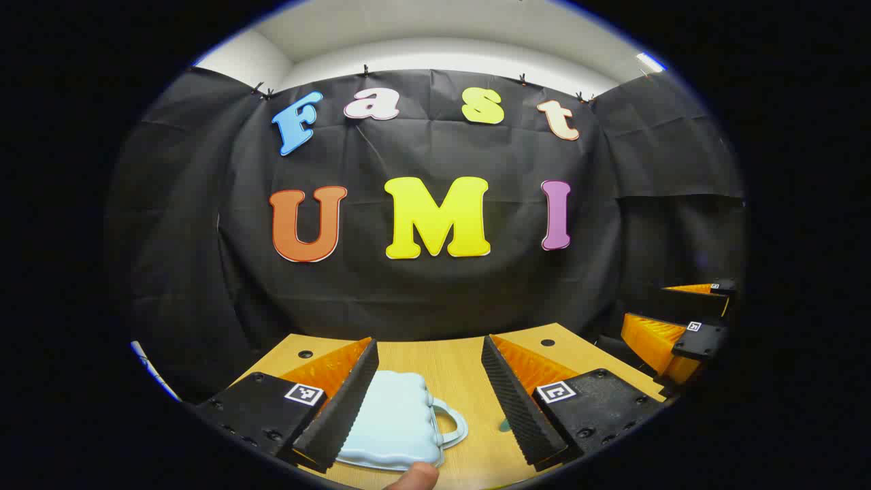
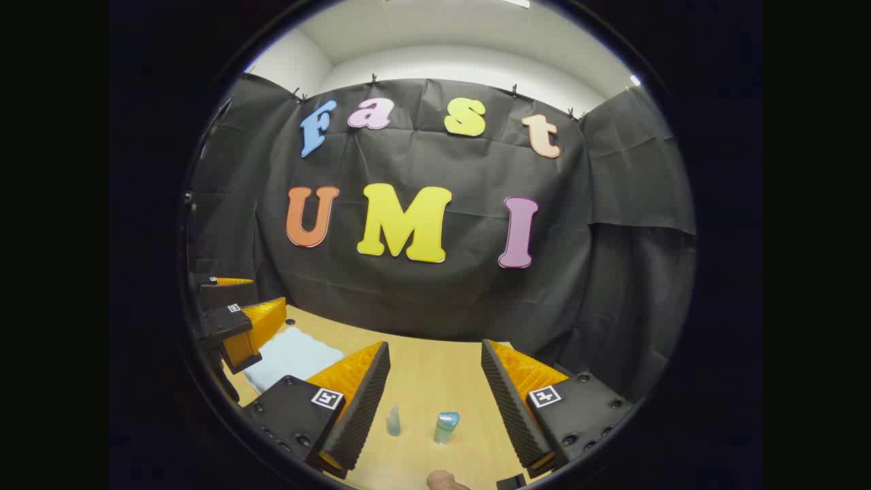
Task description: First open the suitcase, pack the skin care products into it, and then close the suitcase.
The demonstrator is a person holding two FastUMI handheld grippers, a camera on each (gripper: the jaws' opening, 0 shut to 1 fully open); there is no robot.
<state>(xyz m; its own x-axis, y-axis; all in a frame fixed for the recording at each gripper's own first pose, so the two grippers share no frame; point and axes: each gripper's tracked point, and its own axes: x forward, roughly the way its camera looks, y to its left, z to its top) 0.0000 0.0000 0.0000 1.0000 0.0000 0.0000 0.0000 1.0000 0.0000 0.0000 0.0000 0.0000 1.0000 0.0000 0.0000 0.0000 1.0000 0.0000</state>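
The pale blue suitcase (image 1: pixel 395 422) lies flat and closed on the wooden table (image 1: pixel 463 371), handle pointing right in the left gripper view — under the left gripper (image 1: pixel 430 401), jaws spread wide. The right gripper (image 2: pixel 435 408), jaws apart too, hovers over two small bottles (image 2: pixel 446 427) standing upright.

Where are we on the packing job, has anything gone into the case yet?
Nothing looks done: the light blue suitcase lies shut on the table. Both grippers are open and hold nothing: the left gripper hovers over the case, the right gripper above two small skin care bottles standing on the wood. Opening, packing and closing all remain.
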